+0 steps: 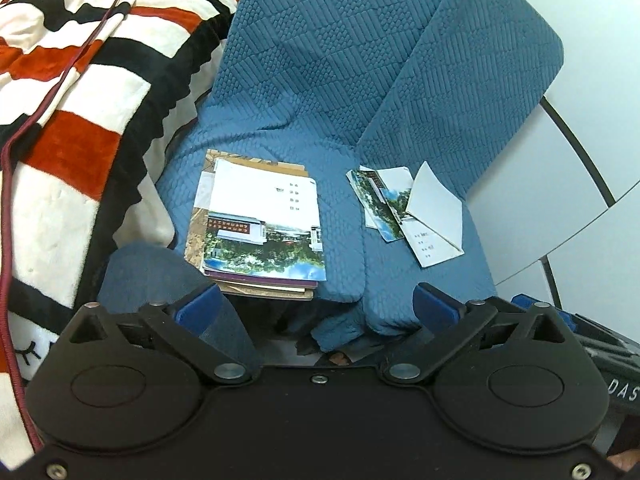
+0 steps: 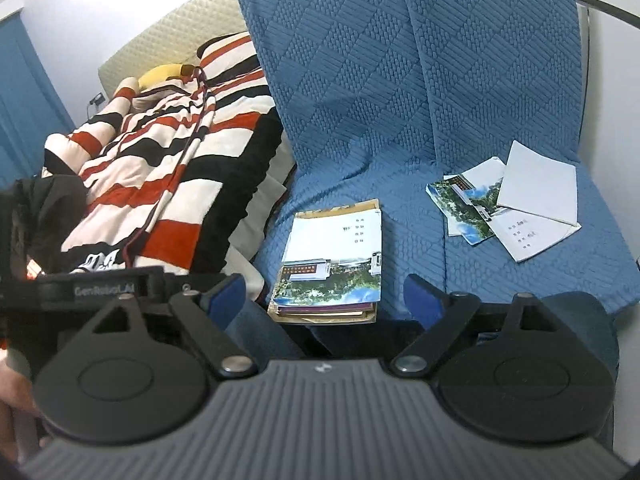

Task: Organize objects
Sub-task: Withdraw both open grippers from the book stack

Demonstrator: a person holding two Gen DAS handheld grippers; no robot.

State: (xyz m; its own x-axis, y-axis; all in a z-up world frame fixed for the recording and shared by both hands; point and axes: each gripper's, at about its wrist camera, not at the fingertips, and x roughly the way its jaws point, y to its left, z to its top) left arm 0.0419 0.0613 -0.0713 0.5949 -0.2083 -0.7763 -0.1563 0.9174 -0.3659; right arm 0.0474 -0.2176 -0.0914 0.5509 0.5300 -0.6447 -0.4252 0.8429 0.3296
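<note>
A neat stack of booklets (image 1: 260,220) with a photo cover on top lies on a blue quilted cover (image 1: 320,80) at the seat's front edge. To its right lies a loose heap of smaller booklets and white folded paper (image 1: 408,210). My left gripper (image 1: 316,306) hovers just in front of the stack, open, with nothing between its blue fingers (image 1: 198,306). In the right wrist view the stack (image 2: 332,256) and the loose heap (image 2: 508,208) show again. The right gripper (image 2: 322,294) stands open and empty just before the stack's near edge.
A red, white and black striped blanket (image 1: 72,100) with a dark red cord (image 1: 24,128) covers the bed to the left. A cream padded headboard (image 2: 168,28) and a yellow toy (image 2: 168,74) lie further back. White wall panels (image 1: 560,200) stand right of the seat.
</note>
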